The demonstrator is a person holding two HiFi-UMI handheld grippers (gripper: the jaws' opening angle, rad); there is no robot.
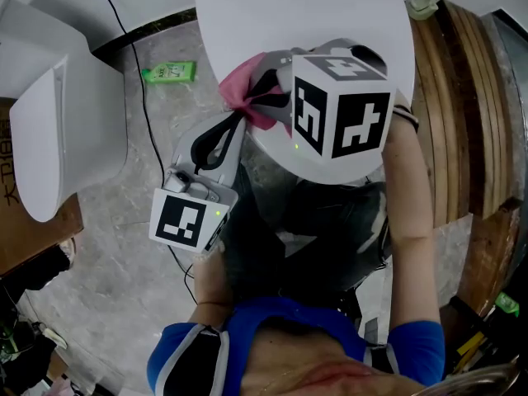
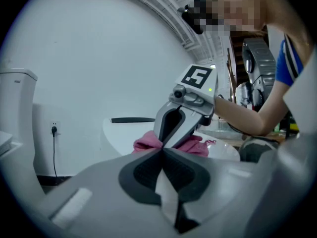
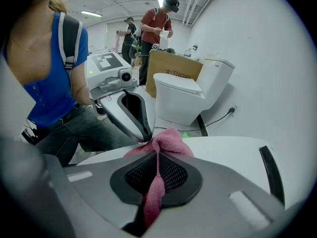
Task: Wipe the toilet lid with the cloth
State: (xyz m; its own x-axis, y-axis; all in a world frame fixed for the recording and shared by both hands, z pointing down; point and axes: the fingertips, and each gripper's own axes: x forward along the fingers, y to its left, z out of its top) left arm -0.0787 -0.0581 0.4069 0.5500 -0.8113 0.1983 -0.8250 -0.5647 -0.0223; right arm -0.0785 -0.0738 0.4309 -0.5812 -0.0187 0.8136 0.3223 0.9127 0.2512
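The right gripper [image 3: 157, 153] has its fingers [image 3: 181, 175] clamped on a fold of the pink cloth [image 3: 166, 139], which lies bunched at the near edge of the toilet lid [image 1: 313, 15]. The left gripper [image 2: 161, 149] is closed and empty, its tips at the cloth. The cloth looks soft, light and limp, so a pinched fold should hold, but it will likely wipe as a wad.

Left gripper [image 2: 162, 155] jaws together, nothing between, tips right by the right gripper [image 2: 166, 141], which pinches the pink cloth [image 2: 146, 142] on the white toilet lid [image 2: 121, 134].
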